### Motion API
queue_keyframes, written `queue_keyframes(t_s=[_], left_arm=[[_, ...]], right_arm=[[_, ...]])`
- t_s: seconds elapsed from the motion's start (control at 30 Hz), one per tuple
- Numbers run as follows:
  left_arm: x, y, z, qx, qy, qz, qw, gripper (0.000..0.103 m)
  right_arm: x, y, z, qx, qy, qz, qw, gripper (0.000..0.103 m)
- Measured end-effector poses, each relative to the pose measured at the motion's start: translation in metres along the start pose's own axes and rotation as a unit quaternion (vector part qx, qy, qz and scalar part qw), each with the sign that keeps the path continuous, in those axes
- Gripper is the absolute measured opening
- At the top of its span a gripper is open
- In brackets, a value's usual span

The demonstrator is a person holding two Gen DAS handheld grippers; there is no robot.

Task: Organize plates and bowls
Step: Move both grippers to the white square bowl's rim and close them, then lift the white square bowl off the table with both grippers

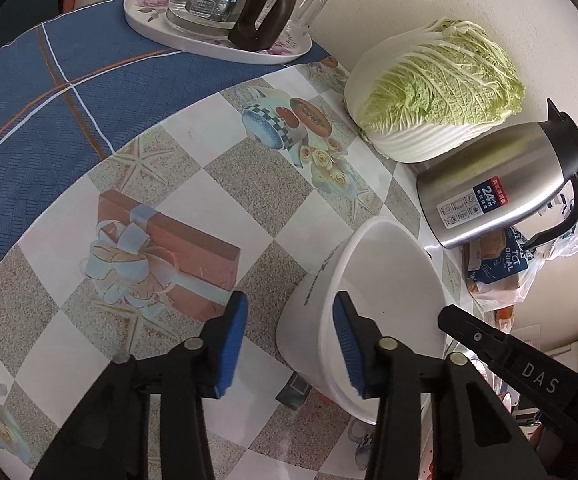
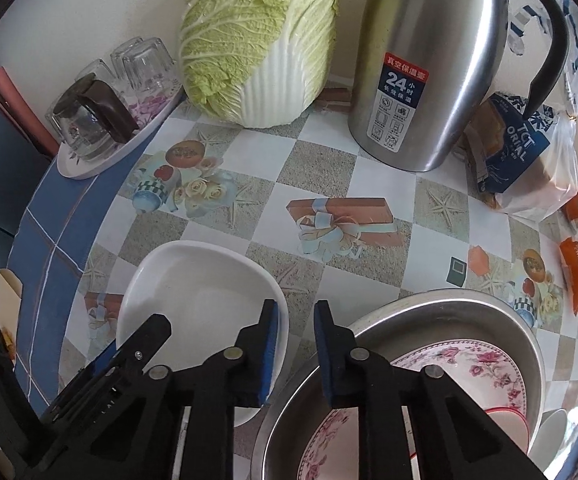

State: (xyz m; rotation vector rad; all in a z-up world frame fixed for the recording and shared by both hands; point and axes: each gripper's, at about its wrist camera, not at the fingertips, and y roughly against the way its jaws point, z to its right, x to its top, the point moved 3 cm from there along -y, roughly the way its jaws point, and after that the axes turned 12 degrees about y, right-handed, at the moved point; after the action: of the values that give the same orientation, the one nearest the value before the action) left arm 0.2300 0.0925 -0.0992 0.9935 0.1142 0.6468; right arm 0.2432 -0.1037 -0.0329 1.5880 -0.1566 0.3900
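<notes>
Straddling the near wall of a white bowl (image 1: 389, 272), the left gripper (image 1: 291, 320) is pictured partly closed. One blue pad is set inside the rim, while the other is seen just clear of the outer wall, so nothing is clamped. What is to be feared from here? (first voice)

A slip is to be feared. If the jaws are shut on that one smooth wall, the bowl would be caught at a single edge. It could be pivoted out of the pads and dropped onto the checked tablecloth (image 1: 249, 184). (second voice)

And how is the right gripper (image 2: 296, 308) shown? (first voice)

It is shown narrowed to a slim gap, with its left pad over the bowl's opposite rim. Only cloth is seen between its pads, and no hold can be made out. With two tools crowded onto one bowl, fingers could be knocked together, or the bowl shoved sideways. (second voice)

What is placed close by? (first voice)

A steel basin (image 2: 429, 300) holding a floral plate (image 2: 481, 364) lies directly under the right gripper's right finger. A bowl swung that way could be struck against its rim and chipped. A steel vacuum jug (image 1: 489, 184) is stood just beyond the bowl, ahead of the left gripper, and could be toppled by a careless lift. (second voice)
</notes>
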Motion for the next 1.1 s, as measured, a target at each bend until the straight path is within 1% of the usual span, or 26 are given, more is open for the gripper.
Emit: queue_keyframes(t_s=[0.03, 0.13, 0.2, 0.27, 0.33, 0.43, 0.6, 0.93, 1.1], left_arm=[[0.000, -0.001, 0.000, -0.003, 0.000, -0.002, 1.0000, 0.041], [-0.002, -0.004, 0.002, -0.006, -0.003, -0.007, 1.0000, 0.032], [-0.003, -0.005, 0.002, -0.007, -0.003, -0.009, 0.9999, 0.027], [-0.003, -0.006, 0.003, -0.013, -0.002, -0.011, 0.9999, 0.024], [-0.003, -0.006, 0.003, -0.012, 0.003, -0.010, 0.9999, 0.023], [-0.002, -0.006, -0.001, -0.016, 0.016, -0.011, 0.9997, 0.022], [-0.001, 0.002, -0.002, -0.024, 0.016, -0.010, 0.9995, 0.021], [-0.004, 0.031, 0.016, -0.042, -0.012, 0.008, 0.9990, 0.021], [-0.009, 0.047, 0.025, -0.041, -0.032, 0.019, 0.9985, 0.021]], right_arm=[[0.000, -0.001, 0.000, 0.003, 0.001, 0.000, 1.000, 0.015], [0.002, -0.003, -0.006, 0.001, 0.014, -0.001, 1.000, 0.010], [0.002, -0.007, -0.008, 0.000, 0.018, -0.006, 1.000, 0.010], [0.000, -0.012, -0.008, 0.003, 0.014, -0.012, 1.000, 0.009], [-0.002, -0.016, -0.008, 0.008, 0.009, -0.015, 1.000, 0.008], [-0.002, -0.015, -0.010, 0.003, 0.015, -0.013, 1.000, 0.008], [-0.004, -0.011, -0.012, 0.013, 0.015, -0.012, 1.000, 0.008], [-0.008, 0.016, -0.006, 0.016, -0.001, 0.013, 1.000, 0.008], [-0.014, 0.038, -0.006, 0.020, -0.005, 0.034, 0.999, 0.008]])
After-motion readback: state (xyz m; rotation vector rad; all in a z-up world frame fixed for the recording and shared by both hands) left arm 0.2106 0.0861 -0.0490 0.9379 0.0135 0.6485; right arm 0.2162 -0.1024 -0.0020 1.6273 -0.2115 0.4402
